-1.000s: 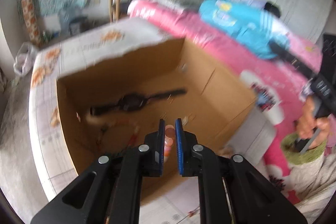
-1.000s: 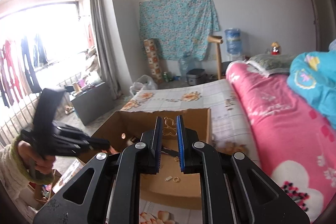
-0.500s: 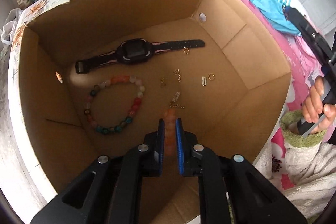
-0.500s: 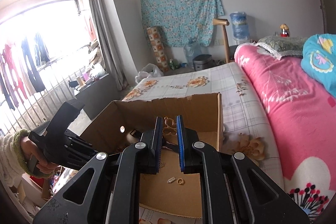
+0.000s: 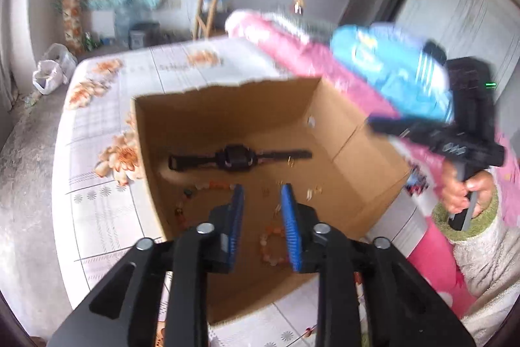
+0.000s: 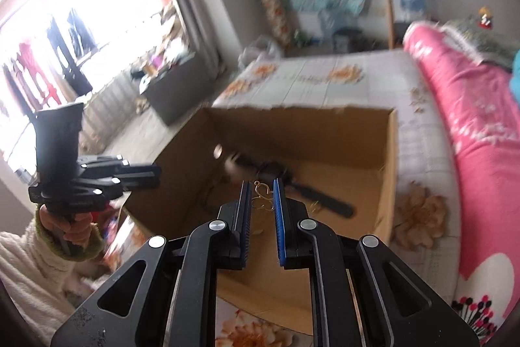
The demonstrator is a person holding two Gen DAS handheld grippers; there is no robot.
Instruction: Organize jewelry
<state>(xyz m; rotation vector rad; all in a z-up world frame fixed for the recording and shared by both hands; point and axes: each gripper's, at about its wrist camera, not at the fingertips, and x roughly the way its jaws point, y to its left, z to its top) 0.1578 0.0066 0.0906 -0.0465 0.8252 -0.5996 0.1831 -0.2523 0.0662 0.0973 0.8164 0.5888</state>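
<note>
An open cardboard box (image 5: pixel 328 122) stands on the bed. In it lie a black watch (image 5: pixel 239 156), a multicoloured bead bracelet (image 5: pixel 195 194), an orange bead bracelet (image 5: pixel 269 246) and small gold pieces (image 5: pixel 313 191). My left gripper (image 5: pixel 262 194) is open and empty above the box's near side, with the orange bracelet below it. My right gripper (image 6: pixel 262 189) is shut on a gold ornament (image 6: pixel 261 195) and holds it over the box (image 6: pixel 388 152); the watch (image 6: pixel 292 181) lies beneath. The right gripper also shows in the left wrist view (image 5: pixel 422 129), and the left gripper in the right wrist view (image 6: pixel 143 176).
The bed has a floral sheet (image 5: pixel 100 132) on the left and a pink quilt (image 6: pixel 471 132) with a blue blanket (image 5: pixel 390 67) on the right. A wooden stand (image 5: pixel 208 2), bags and a floral wall cloth are at the back. A window is at the far left.
My left gripper has opened and let the orange bracelet drop into the box, then pulled up and back. My right gripper has moved closer over the box with the gold ornament.
</note>
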